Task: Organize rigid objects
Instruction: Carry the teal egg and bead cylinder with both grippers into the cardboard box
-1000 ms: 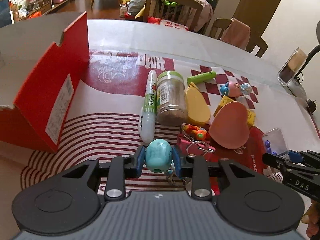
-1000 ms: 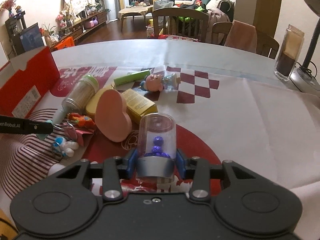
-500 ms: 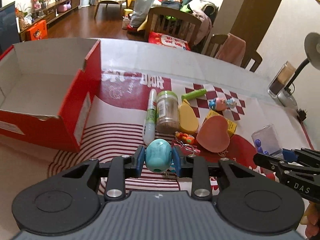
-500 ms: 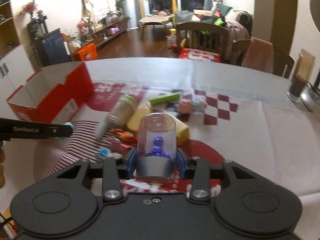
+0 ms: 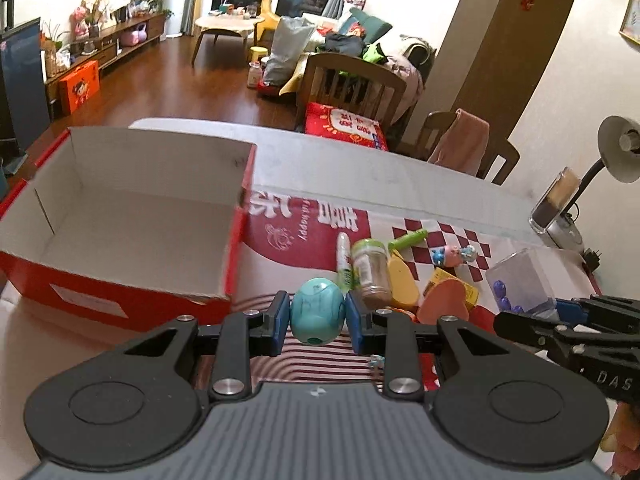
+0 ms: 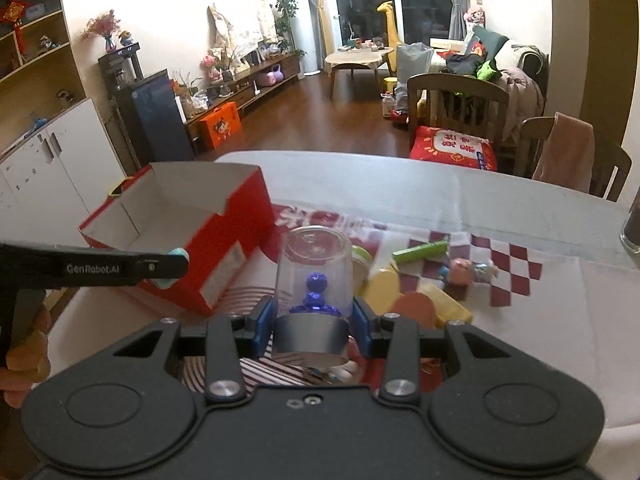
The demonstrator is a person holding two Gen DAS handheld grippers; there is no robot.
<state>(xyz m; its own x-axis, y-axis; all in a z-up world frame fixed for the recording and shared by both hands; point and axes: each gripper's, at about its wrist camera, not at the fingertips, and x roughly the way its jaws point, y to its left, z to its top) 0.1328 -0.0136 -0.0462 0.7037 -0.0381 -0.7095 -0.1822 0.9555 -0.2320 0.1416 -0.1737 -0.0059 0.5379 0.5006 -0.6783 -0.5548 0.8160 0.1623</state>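
My left gripper [image 5: 317, 318] is shut on a teal egg-shaped toy [image 5: 317, 312], held in the air in front of the open red shoebox [image 5: 128, 300], whose white inside shows nothing in it. My right gripper [image 6: 313, 322] is shut on a clear dome with a grey base and a blue figure inside [image 6: 314, 292]. The dome [image 5: 524, 280] also appears at the right of the left wrist view. On the table lie a glue stick [image 5: 343, 258], a jar [image 5: 370, 268], a yellow case [image 5: 402, 284], a pink heart [image 5: 444, 306], a green tube [image 5: 408, 238] and a small figurine [image 5: 454, 256].
The red shoebox [image 6: 224, 252] stands left of the pile on a red and white cloth [image 6: 516, 268]. A glass jar [image 5: 554, 204] and a desk lamp [image 5: 618, 152] are at the table's right edge. Chairs [image 6: 456, 108] stand behind the table.
Both grippers have risen with their objects still held, so the table and pile look smaller. The shoebox's open inside has come into view.
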